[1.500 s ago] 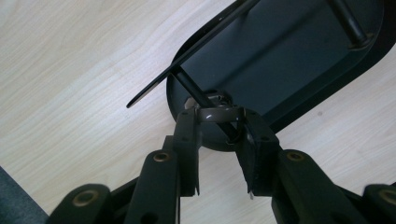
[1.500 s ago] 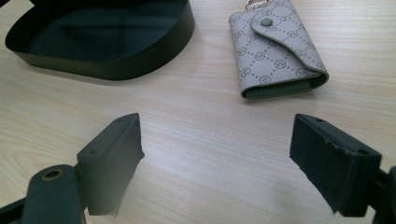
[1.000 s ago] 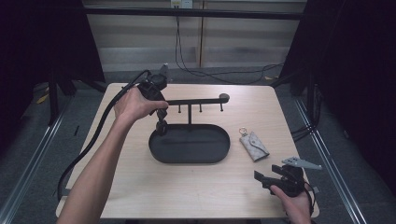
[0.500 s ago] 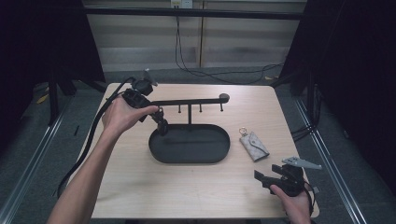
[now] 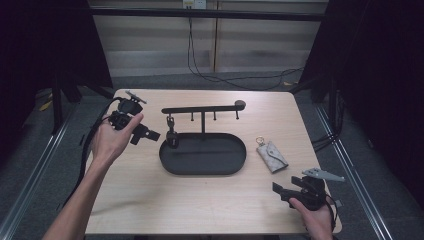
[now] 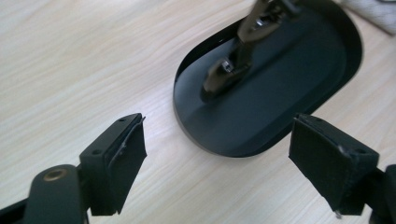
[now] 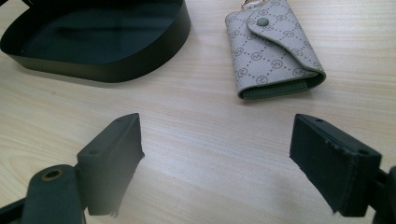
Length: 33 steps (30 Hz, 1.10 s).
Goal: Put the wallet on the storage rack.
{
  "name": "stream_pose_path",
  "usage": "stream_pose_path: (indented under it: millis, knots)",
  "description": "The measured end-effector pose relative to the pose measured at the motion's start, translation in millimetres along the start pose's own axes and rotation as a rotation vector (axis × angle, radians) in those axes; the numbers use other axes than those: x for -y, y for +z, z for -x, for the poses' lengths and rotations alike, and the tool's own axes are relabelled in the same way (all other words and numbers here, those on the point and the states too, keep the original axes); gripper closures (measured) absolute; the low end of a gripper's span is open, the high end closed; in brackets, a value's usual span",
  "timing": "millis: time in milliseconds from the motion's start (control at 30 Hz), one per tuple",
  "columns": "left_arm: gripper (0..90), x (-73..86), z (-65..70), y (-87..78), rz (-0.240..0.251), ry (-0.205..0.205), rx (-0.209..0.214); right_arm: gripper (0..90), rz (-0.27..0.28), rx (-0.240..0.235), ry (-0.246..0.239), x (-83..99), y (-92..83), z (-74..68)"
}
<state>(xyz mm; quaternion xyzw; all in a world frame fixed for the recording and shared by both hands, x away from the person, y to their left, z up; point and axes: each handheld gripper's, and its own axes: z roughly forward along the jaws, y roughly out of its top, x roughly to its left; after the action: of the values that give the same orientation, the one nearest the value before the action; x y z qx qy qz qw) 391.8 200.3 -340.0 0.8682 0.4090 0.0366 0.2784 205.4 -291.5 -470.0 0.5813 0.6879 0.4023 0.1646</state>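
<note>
**One key holder hung, one still on the table**

A dark strap-like key holder [image 5: 171,134] hangs from the left hook of the black T-shaped stand [image 5: 202,108], its lower end resting in the stand's oval tray [image 5: 202,170]. In the left gripper view it reads as stiff dark leather with a metal clasp [image 6: 233,60], dangling over the tray's smooth, matte floor.

Just left of it, the left gripper [image 5: 145,134] has just been opening its jaws; they stand wide, with nothing between them, apart from the hanging piece. I judge the hanging step finished and the release in hand.

Right of the tray lies a grey fabric key pouch [image 5: 272,156], flat on the pale wood-grain table [image 5: 150,200], with a patterned weave, a snap flap and a small metal ring at its far end. The right gripper [image 5: 281,191] waits near the near right corner, jaws wide and empty, pointed at the pouch [image 7: 273,51].

The next move likely calls for gripping the pouch near its ring, so that the ring can be lifted onto a free hook.
</note>
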Motion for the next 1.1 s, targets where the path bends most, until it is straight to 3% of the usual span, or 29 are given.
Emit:
stream_pose_path:
  millis: [200, 267, 433, 500, 533, 667, 733, 800, 867, 1100]
  knots:
    - [17.5, 20.9, -0.1, 5.1, 0.034, 0.02, -0.036, 16.6, 0.004, 0.005, 0.002, 0.3, -0.7, 0.4]
    - [17.5, 28.1, -0.5, 4.9, 0.07, 0.013, -0.038, 16.7, 0.009, 0.006, 0.005, 0.4, -1.7, 0.7]
    - [17.5, 45.0, 1.5, 3.6, 0.102, 0.025, -0.02, 16.7, 0.005, 0.004, 0.007, -0.5, 0.4, 0.9]
    - [17.5, 53.5, 1.6, 3.3, 0.118, 0.018, -0.01, 16.7, 0.001, 0.005, 0.007, -0.7, 1.2, 0.7]
    - [17.5, 60.9, 1.1, 3.0, 0.142, -0.01, 0.012, 16.7, 0.005, 0.006, 0.003, -0.7, 0.6, 0.5]
    - [17.9, 73.7, 3.4, 5.5, 0.167, -0.03, -0.021, 16.7, 0.009, 0.008, 0.009, -0.3, -0.4, 0.9]
    - [18.0, 79.6, 3.2, 6.7, 0.176, -0.041, -0.012, 16.7, 0.008, 0.011, 0.011, -0.8, 0.1, 1.0]
    - [18.3, 87.5, 5.0, 4.8, 0.236, -0.054, 0.007, 16.7, 0.011, 0.01, 0.007, -1.3, 0.5, 0.5]
    - [18.3, 95.6, 10.7, 3.0, 0.268, -0.051, -0.012, 16.6, 0.01, 0.01, 0.001, -1.6, 0.8, -0.5]
    - [18.3, 122.9, 13.9, 8.7, 0.299, -0.061, -0.031, 16.7, 0.018, 0.012, 0.005, -1.1, -1.8, 0.7]
